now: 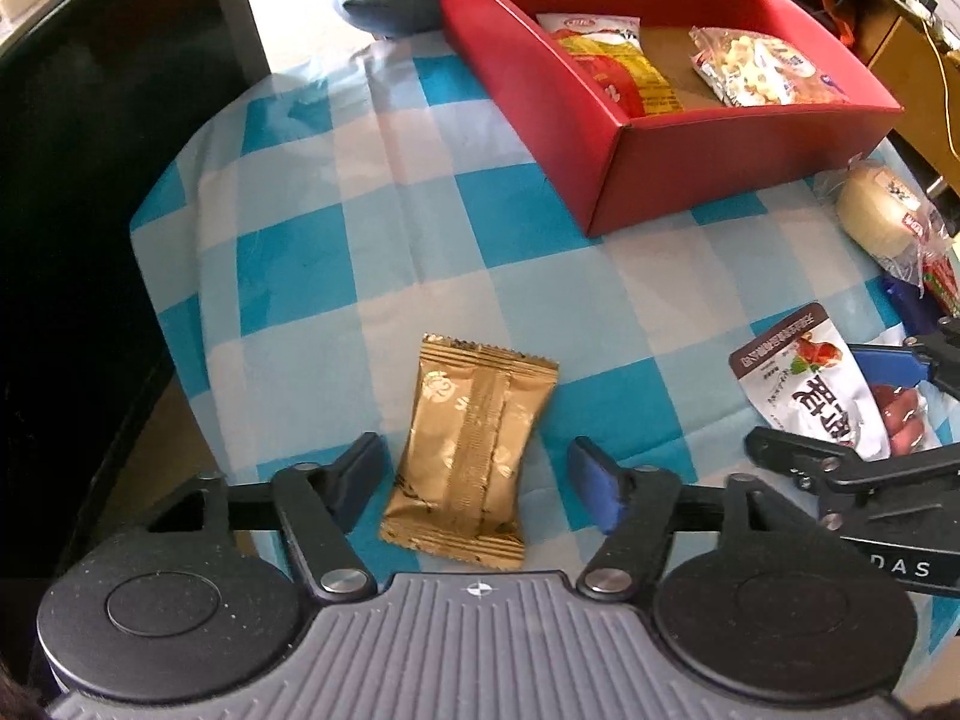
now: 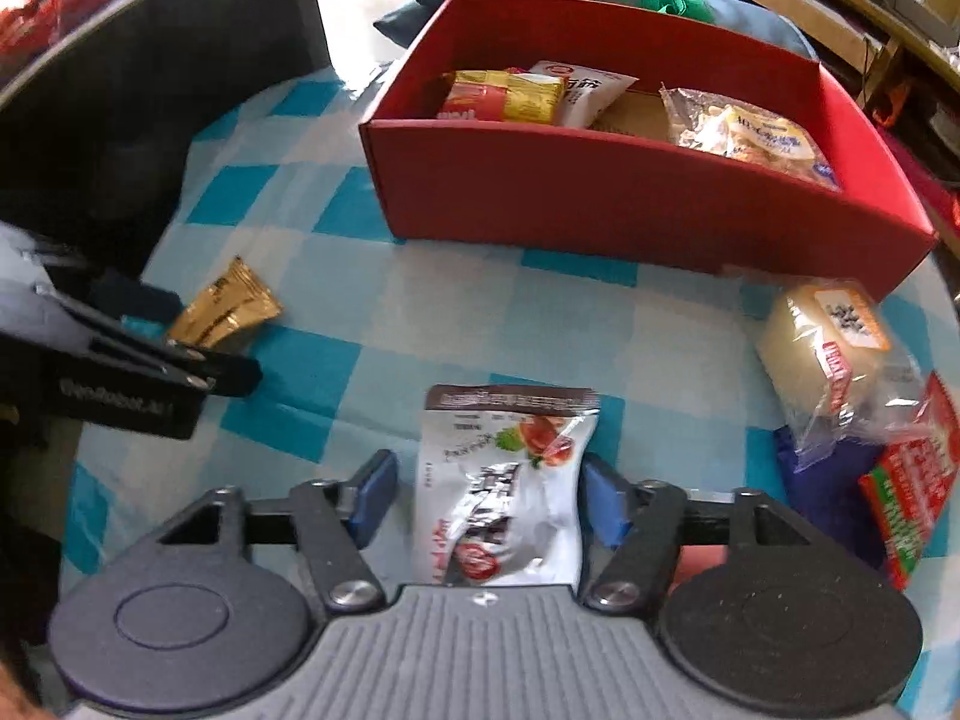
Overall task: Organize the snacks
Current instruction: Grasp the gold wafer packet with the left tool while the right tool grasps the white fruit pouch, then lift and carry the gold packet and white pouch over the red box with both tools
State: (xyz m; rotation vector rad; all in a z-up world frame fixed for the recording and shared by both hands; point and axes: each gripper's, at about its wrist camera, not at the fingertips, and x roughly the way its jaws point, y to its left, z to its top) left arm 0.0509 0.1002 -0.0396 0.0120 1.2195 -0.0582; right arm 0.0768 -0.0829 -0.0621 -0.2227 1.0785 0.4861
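Note:
A gold foil packet (image 1: 462, 450) lies flat on the blue-checked cloth (image 1: 360, 210). My left gripper (image 1: 477, 474) stands open around it, with a gap at each pad. A white pouch with a brown top (image 2: 504, 480) lies between the fingers of my right gripper (image 2: 489, 495), which is open; its right pad is close to the pouch's edge and the left pad stands clear. The red box (image 1: 708, 162) at the back holds a yellow-and-red packet (image 1: 624, 72), a white packet and a clear bag of pale snacks (image 1: 756, 69). In the right wrist view the left gripper (image 2: 186, 333) straddles the gold packet (image 2: 231, 306).
A pale bun in clear wrap (image 2: 822, 342) lies right of the pouch, with a red-and-green packet (image 2: 906, 480) and something dark blue (image 2: 828, 480) beside it. A dark panel (image 1: 72, 180) borders the table's left edge. Cushions lie behind the red box (image 2: 600, 180).

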